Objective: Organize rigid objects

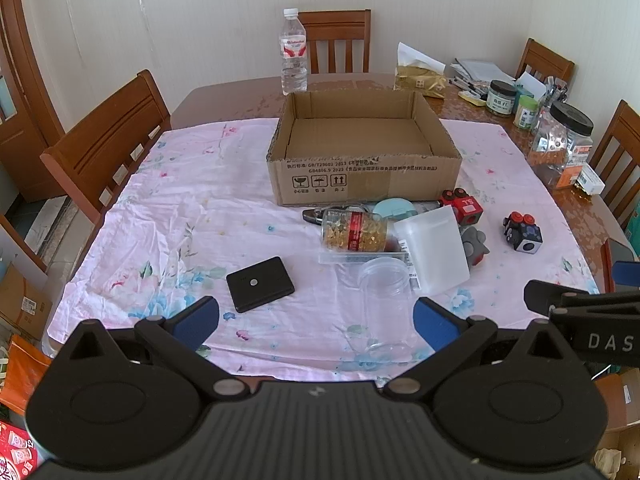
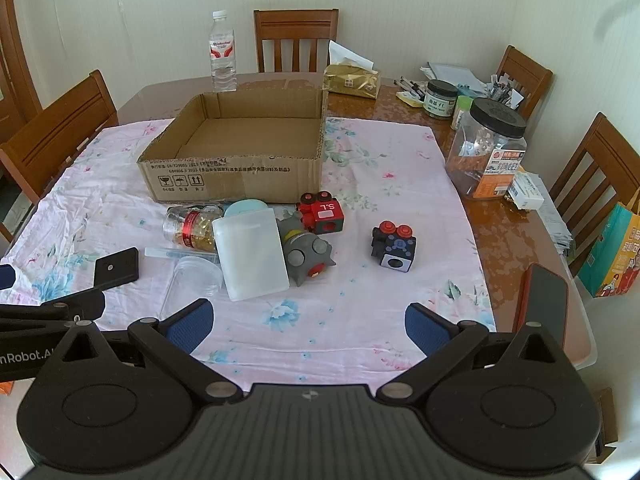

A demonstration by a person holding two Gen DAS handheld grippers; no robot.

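Observation:
An open empty cardboard box (image 1: 362,178) (image 2: 236,176) stands on the pink cloth. In front of it lie a capsule bottle (image 1: 354,230) (image 2: 192,226), a white plastic container (image 1: 434,250) (image 2: 250,254), a clear jar (image 1: 386,300) (image 2: 196,276), a black power bank (image 1: 260,284) (image 2: 118,266), a red toy block (image 1: 464,208) (image 2: 322,214), a grey toy (image 2: 306,254) and a dark toy cube (image 1: 522,234) (image 2: 394,246). My left gripper (image 1: 316,322) is open and empty above the near cloth. My right gripper (image 2: 308,326) is open and empty, to the right of the left one.
A water bottle (image 1: 293,56), a tissue pack (image 2: 352,78) and several jars (image 2: 486,148) stand at the back and right of the table. A phone (image 2: 546,300) lies at the right edge. Wooden chairs (image 1: 104,148) surround the table.

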